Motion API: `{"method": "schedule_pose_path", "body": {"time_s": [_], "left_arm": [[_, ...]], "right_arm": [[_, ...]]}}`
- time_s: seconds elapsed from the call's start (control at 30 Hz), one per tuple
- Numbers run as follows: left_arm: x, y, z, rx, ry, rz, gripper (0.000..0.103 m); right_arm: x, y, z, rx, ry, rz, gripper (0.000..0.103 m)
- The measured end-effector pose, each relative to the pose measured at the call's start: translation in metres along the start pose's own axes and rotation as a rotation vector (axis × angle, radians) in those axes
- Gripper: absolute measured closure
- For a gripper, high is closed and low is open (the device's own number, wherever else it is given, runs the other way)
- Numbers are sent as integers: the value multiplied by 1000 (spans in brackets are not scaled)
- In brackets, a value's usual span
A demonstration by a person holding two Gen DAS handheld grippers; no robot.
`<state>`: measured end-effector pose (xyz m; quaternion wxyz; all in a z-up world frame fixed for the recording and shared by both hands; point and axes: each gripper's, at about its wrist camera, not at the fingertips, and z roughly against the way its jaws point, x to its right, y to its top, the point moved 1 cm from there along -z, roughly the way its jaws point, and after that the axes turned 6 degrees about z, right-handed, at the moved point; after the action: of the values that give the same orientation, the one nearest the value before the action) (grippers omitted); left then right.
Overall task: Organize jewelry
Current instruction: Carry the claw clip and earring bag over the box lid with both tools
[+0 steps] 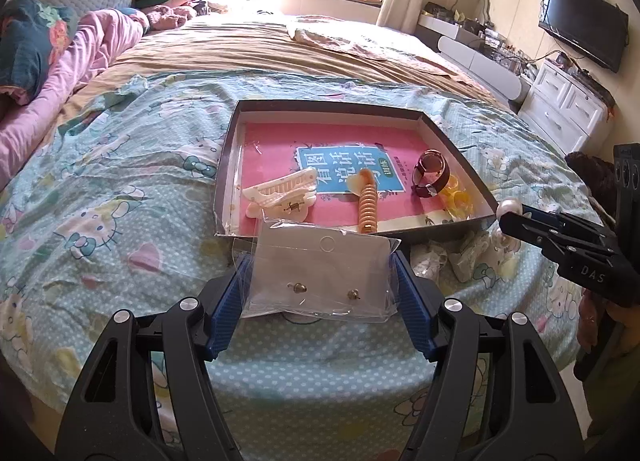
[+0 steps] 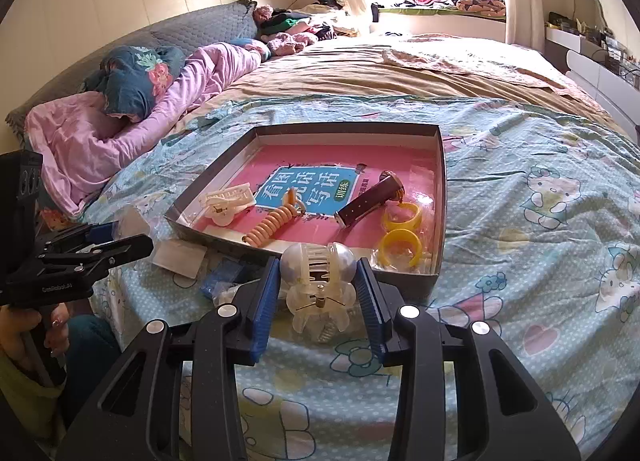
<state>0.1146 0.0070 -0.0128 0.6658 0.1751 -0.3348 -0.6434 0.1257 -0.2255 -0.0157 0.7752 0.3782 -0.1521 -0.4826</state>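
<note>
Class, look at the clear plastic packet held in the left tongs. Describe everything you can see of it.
The packet is a small, clear, crinkled plastic bag holding a pale card with a round hang-hole near its top. Two small metal earring studs sit on the card. The left tongs hold it by its side edges, above the patterned bedsheet. Its top edge overlaps the near wall of the dark tray.

Dark-walled box (image 1: 460,141) with pink lining, orange spiral clip (image 1: 368,207), yellow rings (image 2: 401,235), teal cartoon-cat bedsheet (image 1: 120,189)
</note>
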Motion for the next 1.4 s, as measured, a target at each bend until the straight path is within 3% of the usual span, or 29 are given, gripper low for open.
{"method": "schedule_pose_path", "body": {"time_s": [0.67, 1.4], "left_arm": [[18, 30, -22, 7, -16, -25, 42], [35, 51, -74, -50, -27, -62, 42]], "right_arm": [[20, 22, 3, 65, -59, -10, 66], [43, 48, -15, 88, -128, -20, 66]]}}
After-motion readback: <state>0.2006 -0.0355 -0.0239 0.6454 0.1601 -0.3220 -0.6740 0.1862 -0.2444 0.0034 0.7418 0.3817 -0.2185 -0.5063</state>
